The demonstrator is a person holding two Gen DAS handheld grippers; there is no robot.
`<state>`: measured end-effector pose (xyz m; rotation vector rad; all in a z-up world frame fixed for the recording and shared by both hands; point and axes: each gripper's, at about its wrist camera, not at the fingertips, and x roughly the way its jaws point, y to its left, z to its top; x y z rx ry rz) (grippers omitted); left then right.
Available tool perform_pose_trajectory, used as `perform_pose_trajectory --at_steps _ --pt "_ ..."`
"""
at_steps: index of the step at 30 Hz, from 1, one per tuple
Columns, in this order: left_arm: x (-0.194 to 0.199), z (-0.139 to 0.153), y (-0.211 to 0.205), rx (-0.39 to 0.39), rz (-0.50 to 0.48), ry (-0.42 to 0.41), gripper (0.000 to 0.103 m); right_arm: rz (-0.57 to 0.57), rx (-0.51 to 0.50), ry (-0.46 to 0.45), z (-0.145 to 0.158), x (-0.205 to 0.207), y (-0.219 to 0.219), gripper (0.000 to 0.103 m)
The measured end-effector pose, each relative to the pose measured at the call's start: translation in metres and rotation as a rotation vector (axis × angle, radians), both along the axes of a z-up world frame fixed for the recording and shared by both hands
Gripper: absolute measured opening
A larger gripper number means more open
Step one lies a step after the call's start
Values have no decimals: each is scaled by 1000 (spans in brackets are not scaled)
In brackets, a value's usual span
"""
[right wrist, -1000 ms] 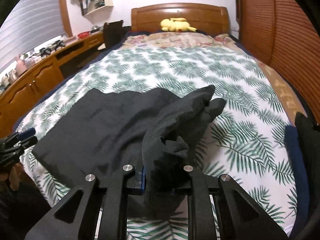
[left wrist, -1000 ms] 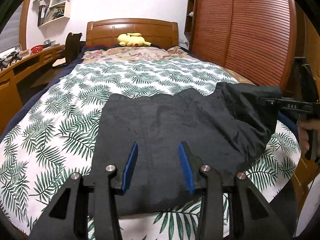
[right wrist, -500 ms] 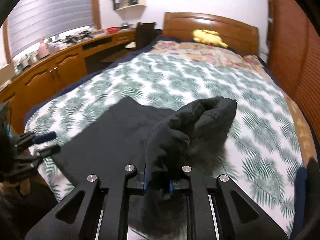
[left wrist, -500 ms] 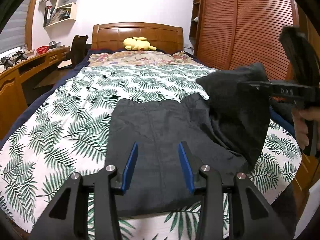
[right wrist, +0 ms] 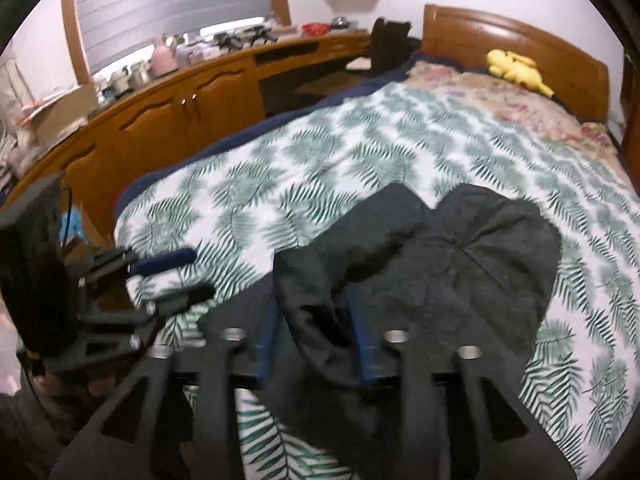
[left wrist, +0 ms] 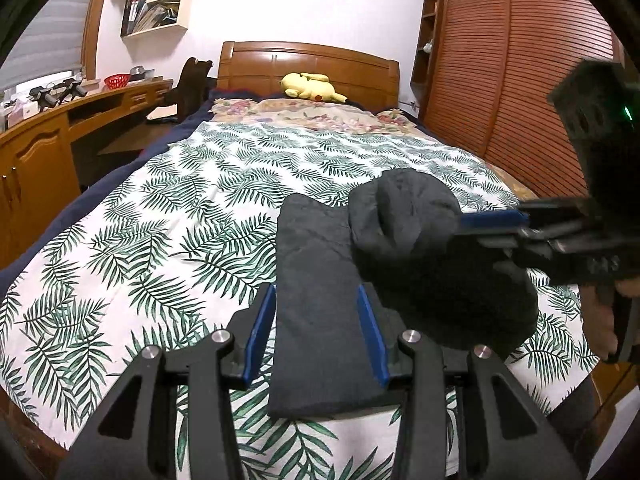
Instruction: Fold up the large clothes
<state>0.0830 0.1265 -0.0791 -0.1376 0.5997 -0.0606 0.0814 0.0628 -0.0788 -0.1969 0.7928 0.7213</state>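
Fabric comes first: the dark garment lies across the near end of the bed, on the leaf-print cover, with its left part flat and smooth and its right part heaped over on itself in a rounded mound. I read that heap as the half I carried across to make the fold, which is why it sits on top of the flat panel rather than beside it.

My right gripper has just been opening its jaws. They now stand about half apart, and a fold of the cloth lies in the gap between the blue pads; the right wrist view is blurred, but the pads do not seem to press on it. I judge this as the release: the cloth is where I want it, so the grip is let go over the flat layer.

My left gripper hovers above the flat near part of the garment with its jaws partly open and nothing in them. The cloth seen between the pads is below them, not gripped. I keep it there, I think, to be ready to pin or smooth the lower layer while the right side draws clear.

Next move, as I judge it, calls for pulling the right jaws out without dragging the mound back, then flattening it. A yellow plush toy at the headboard is well apart from all this.
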Motion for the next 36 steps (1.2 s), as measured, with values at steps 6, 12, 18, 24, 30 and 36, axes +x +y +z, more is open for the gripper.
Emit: perform_pose_trajectory --at_steps 6,12,18,24,30,36 --pt "1 3 -8 -1 -23 -16 41 -56 11 -28 6 -15 -41 54" --pt "1 10 -18 -9 -42 -45 41 -179 -111 -111 -2 -22 -87 54" --pt "2 18 -24 -17 -51 -72 41 -230 -142 -19 -36 -21 -116 52" --pt "1 22 -28 -21 -67 -92 41 -220 -91 59 -58 -24 -120 52" --pt "2 20 -33 -22 -96 -93 41 -217 -93 53 -66 -24 -115 53" --pt "8 13 -42 -44 -148 -61 41 -214 -78 43 -68 -26 -118 53"
